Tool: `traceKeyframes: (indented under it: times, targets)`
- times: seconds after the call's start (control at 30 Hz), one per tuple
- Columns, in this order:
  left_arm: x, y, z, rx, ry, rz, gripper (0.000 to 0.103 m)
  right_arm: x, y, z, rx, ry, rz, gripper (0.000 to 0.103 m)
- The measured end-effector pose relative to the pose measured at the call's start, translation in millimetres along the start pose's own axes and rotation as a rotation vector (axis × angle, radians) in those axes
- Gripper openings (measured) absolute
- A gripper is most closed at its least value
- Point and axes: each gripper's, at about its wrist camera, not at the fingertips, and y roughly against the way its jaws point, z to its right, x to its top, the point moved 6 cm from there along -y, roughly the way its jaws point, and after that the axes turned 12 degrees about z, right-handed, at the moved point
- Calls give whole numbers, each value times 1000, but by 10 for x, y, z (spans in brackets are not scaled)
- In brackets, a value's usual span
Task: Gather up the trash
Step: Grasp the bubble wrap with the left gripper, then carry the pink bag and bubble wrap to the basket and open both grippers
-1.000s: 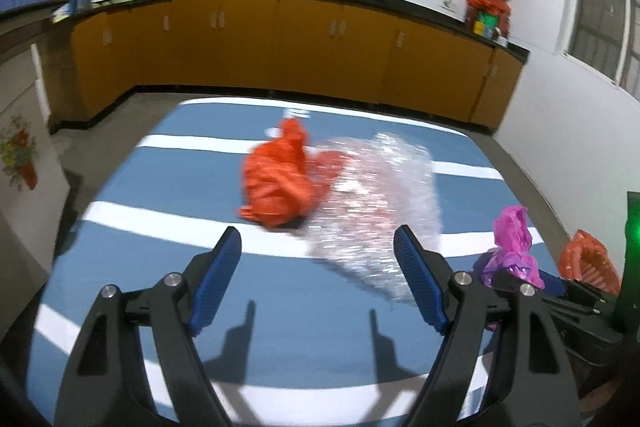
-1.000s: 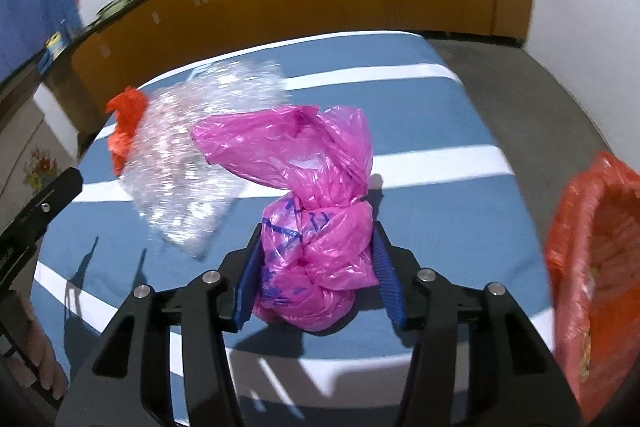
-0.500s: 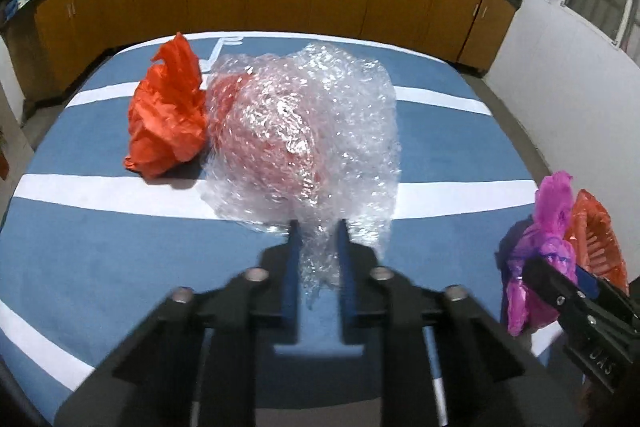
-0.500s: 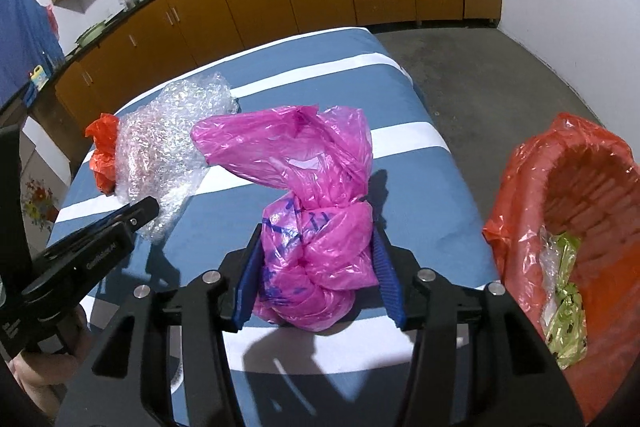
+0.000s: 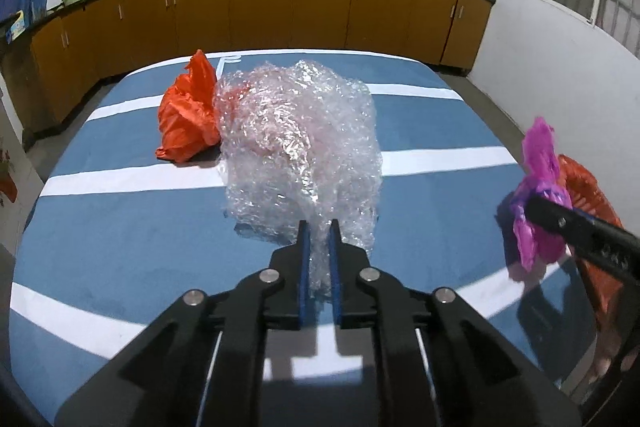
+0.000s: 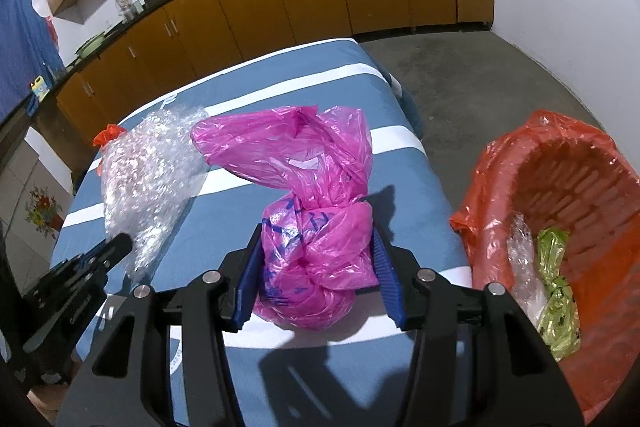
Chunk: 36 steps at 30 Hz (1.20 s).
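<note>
**noob_grip:** so where are we at? Left gripper [image 5: 319,233] has its blue fingers [image 5: 304,259] pinched nearly together on a thin fold at the near edge of the crumpled clear bubble wrap sheet [image 5: 300,147]. Most of the sheet sits on the blue worktop with white stripes [image 5: 120,239]. Right gripper [image 6: 318,259] is clamped about halfway on the knotted pink plastic bag [image 6: 312,251], fingers on both sides of the fat lower bundle.

**binday_vet:** pink one looks solid to me, the knot gives the pads something to bite. I'd carry it over the red woven basket lined with an orange plastic bag [image 6: 492,187], which is just to the right, past the worktop edge, and only let go once it's above the opening. There's already a green shiny wrapper [image 6: 556,291] and some clear plastic in there.

**noob_grip:** and the bubble wrap?

**binday_vet:** my guess is that's the risky grip. Only a thin flap is held, so it could slip or trail. Lift slow. It's also touching the crumpled orange plastic bag [image 5: 186,115] behind it, so watch it doesn't drag that along.
</note>
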Motion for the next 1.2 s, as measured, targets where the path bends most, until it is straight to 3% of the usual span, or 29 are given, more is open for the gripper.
traceKeyframes:
  times: [0.37,1.2]
  targets:
    - [139,431,345,-110,-89,118,7,118,191,97,-11,-16,49,51]
    - [190,611,1542,-356,-169,136,7,38,997,1383,-254,-169,200,51]
